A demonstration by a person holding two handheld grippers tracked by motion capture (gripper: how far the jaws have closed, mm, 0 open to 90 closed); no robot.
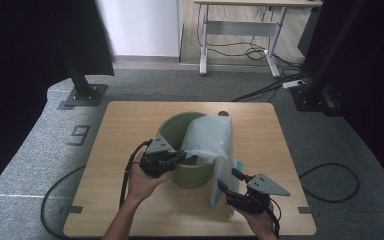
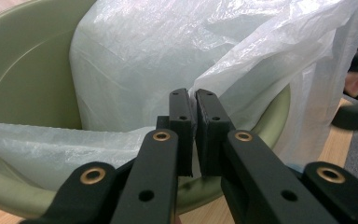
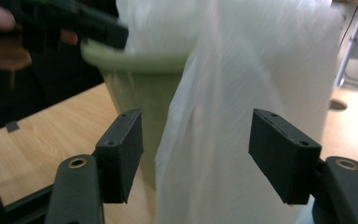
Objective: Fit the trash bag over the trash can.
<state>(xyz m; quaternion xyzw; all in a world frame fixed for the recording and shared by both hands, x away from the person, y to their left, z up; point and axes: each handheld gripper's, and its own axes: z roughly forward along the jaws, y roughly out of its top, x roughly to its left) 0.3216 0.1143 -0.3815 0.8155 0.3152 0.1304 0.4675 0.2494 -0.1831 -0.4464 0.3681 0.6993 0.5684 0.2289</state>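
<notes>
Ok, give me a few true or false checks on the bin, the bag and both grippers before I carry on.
1. The left gripper is shut on the plastic bag at the rim of the green bin. True.
2. The right gripper is clamped on the bag. False: its jaws stand apart, the bag hanging between them.
3. The bin lies on its side. False: it stands upright on the table.
4. Part of the bag hangs outside the bin. True.

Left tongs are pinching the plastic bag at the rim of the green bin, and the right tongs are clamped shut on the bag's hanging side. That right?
Not quite. The left tongs do pinch the white plastic bag at the rim of the green bin. The right tongs are not clamped: the right gripper view shows the jaws standing wide apart, with the bag's hanging side between them, untouched.
</notes>
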